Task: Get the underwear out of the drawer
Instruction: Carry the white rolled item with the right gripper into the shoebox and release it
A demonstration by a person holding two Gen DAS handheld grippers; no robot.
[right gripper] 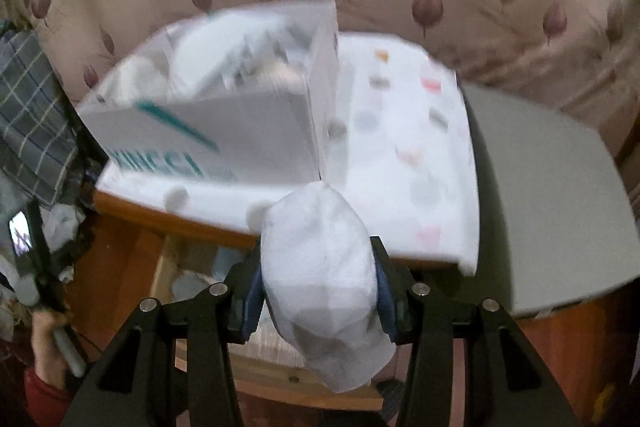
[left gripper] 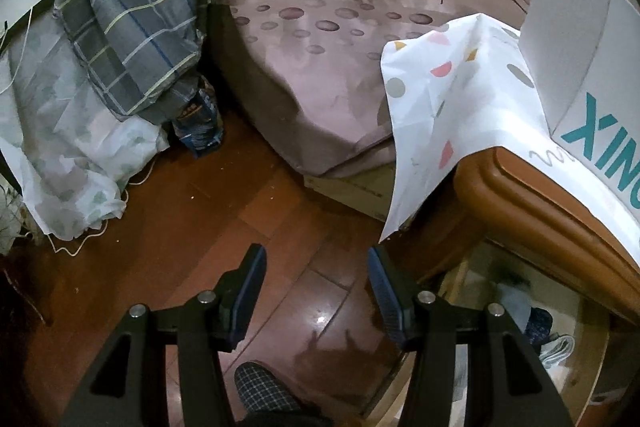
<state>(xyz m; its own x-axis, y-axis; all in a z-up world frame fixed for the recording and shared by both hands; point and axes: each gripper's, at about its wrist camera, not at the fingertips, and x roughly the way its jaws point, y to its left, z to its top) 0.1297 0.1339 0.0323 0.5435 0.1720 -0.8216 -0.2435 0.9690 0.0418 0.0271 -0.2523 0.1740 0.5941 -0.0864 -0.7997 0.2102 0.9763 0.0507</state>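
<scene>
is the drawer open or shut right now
Open. In the right wrist view the drawer is pulled out under the wooden cabinet top, clothes showing inside, while the right gripper holds white underwear above it.

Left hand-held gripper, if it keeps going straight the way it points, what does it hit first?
Probably the wooden floor. The left hand-held gripper is open and empty, angled down at bare boards, with the bed beyond and the nightstand off to its right. Depth is hard to judge through the fisheye.
</scene>
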